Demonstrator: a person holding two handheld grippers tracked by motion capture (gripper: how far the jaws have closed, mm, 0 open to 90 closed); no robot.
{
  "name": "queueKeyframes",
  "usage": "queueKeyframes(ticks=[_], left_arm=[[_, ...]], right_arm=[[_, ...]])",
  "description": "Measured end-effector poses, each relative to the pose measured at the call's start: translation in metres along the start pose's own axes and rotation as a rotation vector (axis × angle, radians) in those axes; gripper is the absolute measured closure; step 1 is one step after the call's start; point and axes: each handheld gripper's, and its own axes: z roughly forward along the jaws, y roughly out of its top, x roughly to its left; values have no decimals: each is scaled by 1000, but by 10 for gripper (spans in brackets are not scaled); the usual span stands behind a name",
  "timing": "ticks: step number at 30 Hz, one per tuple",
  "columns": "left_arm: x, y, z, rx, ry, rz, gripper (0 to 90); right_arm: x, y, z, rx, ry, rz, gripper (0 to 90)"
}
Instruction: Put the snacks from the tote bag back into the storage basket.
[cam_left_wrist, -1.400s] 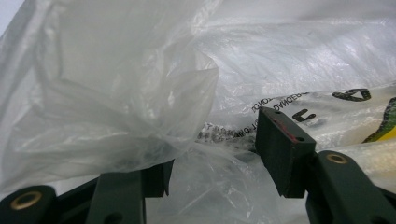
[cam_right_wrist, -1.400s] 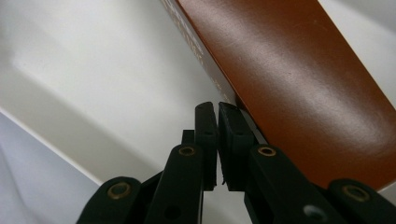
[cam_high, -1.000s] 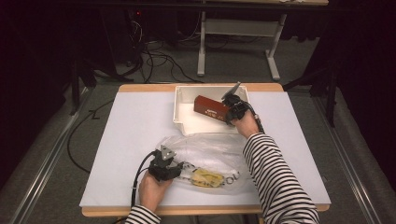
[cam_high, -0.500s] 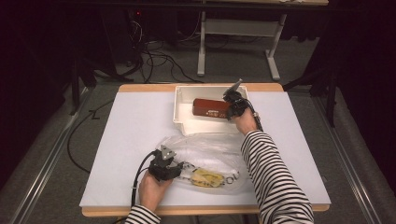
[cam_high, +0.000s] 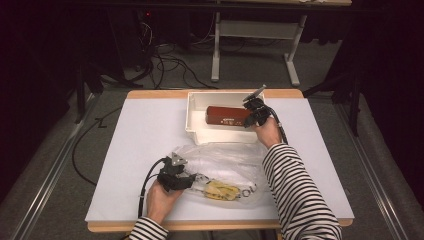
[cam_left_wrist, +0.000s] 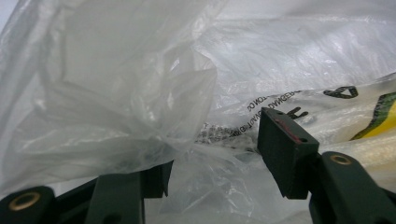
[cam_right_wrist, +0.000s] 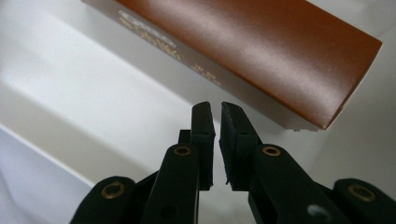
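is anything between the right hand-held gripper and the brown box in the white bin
Nothing visible does. The right hand-held gripper sits inside the white bin, jaws nearly closed and empty, just short of the brown box with only bare bin floor between.

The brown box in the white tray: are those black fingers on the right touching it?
Apart. In the right gripper view, the right gripper has its fingers nearly shut on nothing, with white tray showing between their tips and the brown box.
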Motion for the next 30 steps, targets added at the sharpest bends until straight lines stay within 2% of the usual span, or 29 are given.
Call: queueKeyframes(ticks=[3,8,12,14,19,21,24,26,30], left_arm=[[0,1,-3,-6,-7,-5,467],[1,3,-10,-18,-29,-15,475],[2,2,-14,-19,-31,-23,478],[-1,3,-17,-25,-33,-12,475],[-3,7,-26,-38,-35,11,464],[-4,10,-29,-41,-30,19,454],[-6,13,-33,-47,-34,37,452],[-7,15,-36,-55,-24,46,446],[-7,16,-37,-56,-55,20,447]], right_arm=[[1,-4,-4,-12,9,-5,828],[2,-12,-23,-79,57,-11,783],[2,-14,-30,-79,53,-20,752],[4,-17,-34,-80,37,-33,741],[11,-25,-47,-87,51,-58,718],[15,-32,-54,-110,45,-77,702],[16,-36,-55,-103,41,-76,701],[12,-41,-60,-127,54,-69,701],[11,-44,-65,-135,63,-75,691]])
